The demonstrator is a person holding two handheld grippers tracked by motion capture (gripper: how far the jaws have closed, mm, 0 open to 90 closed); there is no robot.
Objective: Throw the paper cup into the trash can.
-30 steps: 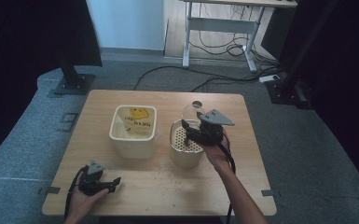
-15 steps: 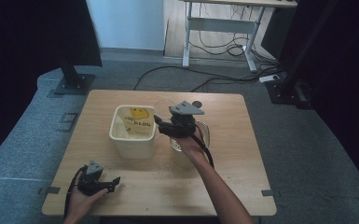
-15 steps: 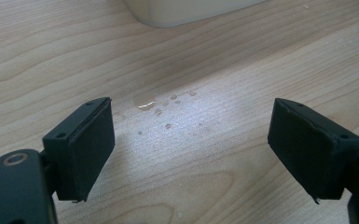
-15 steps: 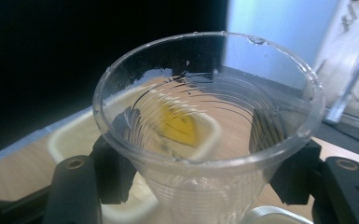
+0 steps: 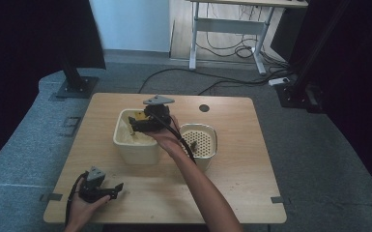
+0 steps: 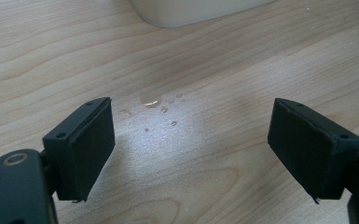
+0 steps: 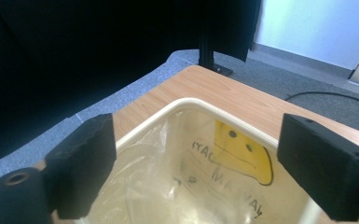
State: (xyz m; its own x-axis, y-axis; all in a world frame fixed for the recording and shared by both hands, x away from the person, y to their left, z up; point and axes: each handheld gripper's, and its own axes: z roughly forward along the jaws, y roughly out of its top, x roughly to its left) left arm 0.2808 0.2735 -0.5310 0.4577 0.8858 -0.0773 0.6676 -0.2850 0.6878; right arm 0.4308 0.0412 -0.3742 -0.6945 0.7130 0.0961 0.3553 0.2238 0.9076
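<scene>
**Right hand-held gripper opens over the lined bin**

At the left, the left hand-held gripper (image 5: 107, 190) rests low on the worktop (image 5: 251, 193) near its front edge, in the same spot as a second ago. Its jaws are spread with nothing between them, and a few water drops (image 6: 155, 103) lie on the wood just ahead.

Toward the middle, the right hand-held gripper (image 5: 142, 123) has crossed from above the strainer basket (image 5: 200, 142) to above the bin (image 5: 125, 147). Its jaws have just been opening and now stand wide with nothing between them. Judging by this, whatever was carried over has likely been dropped; I cannot make out the item among the folds of the plastic bag (image 7: 149, 186) lining the bin.

At the right, the strainer basket stands just beside the bin. A small dark disc (image 5: 204, 108) lies well behind them. Nothing blocks the way back to the basket for another trip.
</scene>
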